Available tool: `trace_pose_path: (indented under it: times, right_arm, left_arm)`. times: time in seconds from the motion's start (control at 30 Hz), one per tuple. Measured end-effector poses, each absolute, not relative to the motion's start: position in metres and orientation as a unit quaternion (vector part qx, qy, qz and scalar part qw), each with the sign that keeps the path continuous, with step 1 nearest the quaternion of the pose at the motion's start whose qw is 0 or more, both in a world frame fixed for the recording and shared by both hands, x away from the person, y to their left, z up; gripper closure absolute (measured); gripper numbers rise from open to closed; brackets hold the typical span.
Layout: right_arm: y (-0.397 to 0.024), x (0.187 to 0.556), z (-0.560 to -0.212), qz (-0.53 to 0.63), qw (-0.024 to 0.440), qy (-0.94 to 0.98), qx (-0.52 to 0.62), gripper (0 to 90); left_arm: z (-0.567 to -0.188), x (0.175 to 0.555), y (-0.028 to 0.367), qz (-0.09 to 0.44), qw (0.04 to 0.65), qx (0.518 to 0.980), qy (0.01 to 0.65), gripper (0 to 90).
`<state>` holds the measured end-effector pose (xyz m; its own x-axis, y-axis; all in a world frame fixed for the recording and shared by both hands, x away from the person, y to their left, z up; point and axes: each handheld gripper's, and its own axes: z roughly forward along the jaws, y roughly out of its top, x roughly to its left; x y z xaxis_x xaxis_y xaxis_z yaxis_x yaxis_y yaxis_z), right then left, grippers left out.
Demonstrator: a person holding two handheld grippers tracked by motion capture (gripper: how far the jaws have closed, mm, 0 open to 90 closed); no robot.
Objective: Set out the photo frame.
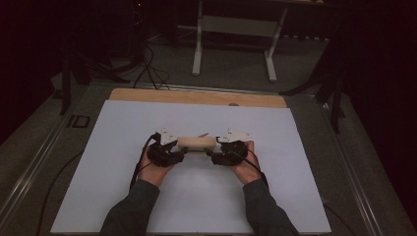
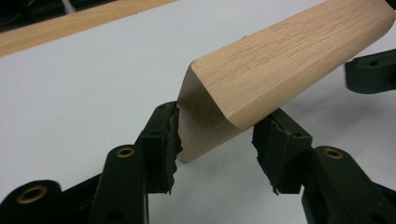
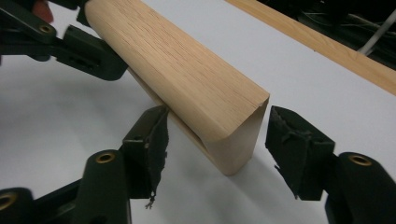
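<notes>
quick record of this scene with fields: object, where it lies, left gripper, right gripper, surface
object: wooden block, light oak grain, rounded edges
where it lies: on the white sheet, between both grippers
left gripper: at one end of the block, fingers astride it, left one touching, right one close
right gripper: at the other end, open, right finger apart from the wood
surface: white sheet over a wooden table

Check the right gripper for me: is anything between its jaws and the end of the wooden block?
Nothing visible stands in the way. The wooden block has its end directly between the right gripper jaws. One pad sits at the block's side; the other stands apart across bare white board. The left gripper flanks the far end.
</notes>
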<state>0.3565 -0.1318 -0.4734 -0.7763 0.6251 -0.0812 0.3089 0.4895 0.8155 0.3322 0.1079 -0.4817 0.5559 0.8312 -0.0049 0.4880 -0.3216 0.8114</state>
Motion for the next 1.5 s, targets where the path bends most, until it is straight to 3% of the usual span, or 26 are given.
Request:
trace_pose_path:
  times: [0.9,1.5]
  right_arm:
    - [-0.133,0.364,-0.475,0.425,0.196,0.837,0.284,51.4]
    - [-0.135,0.367,-0.473,0.446,0.168,0.824,0.306,50.4]
  left_arm:
    - [-0.481,0.341,0.108,0.22,0.407,0.796,0.391,49.0]
    - [-0.478,0.344,0.111,0.197,0.417,0.792,0.399,50.9]
